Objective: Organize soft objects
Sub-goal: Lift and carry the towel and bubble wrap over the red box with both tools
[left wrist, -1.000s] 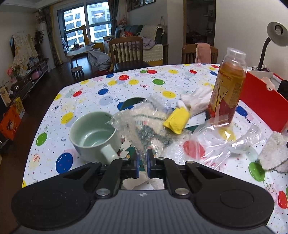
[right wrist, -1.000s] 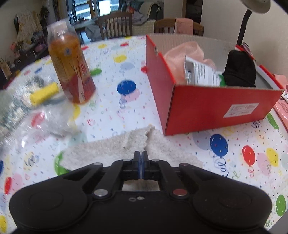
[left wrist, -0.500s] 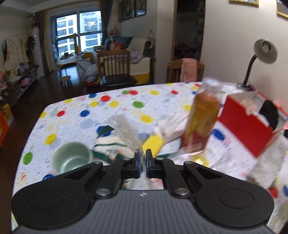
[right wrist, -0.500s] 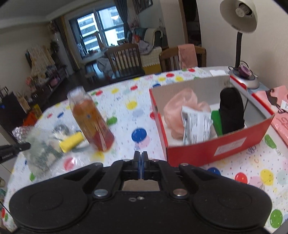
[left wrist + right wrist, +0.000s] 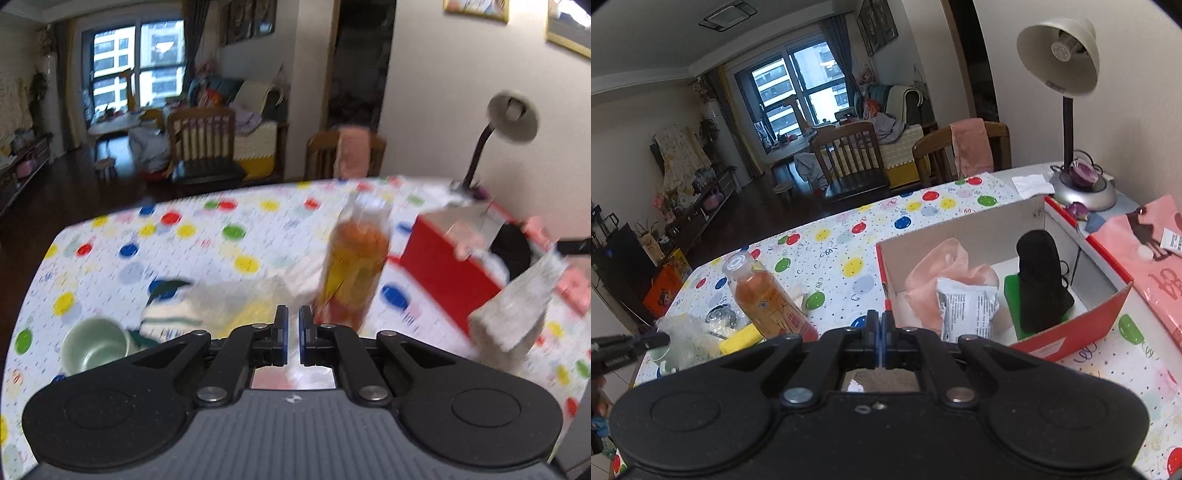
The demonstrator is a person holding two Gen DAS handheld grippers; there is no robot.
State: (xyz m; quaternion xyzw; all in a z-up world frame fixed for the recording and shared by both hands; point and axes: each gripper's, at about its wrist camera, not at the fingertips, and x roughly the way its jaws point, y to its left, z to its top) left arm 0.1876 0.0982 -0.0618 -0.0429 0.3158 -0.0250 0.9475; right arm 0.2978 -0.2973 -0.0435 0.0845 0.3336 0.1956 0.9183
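My right gripper is shut on a beige fuzzy cloth; a patch shows under its jaws, and in the left wrist view the cloth hangs in the air beside the red box. The box holds a pink cloth, a white packet and a black item. My left gripper is shut on a clear plastic bag and holds it above the table. A yellow soft piece and a white-green sock lie on the table.
A tea bottle stands between the bag and the box. A green mug sits at the left. A desk lamp and a pink bag are at the right. Chairs stand behind the dotted tablecloth.
Both grippers have risen well above the table. The right one lifted the beige cloth toward the box; the left one lifted the plastic bag.
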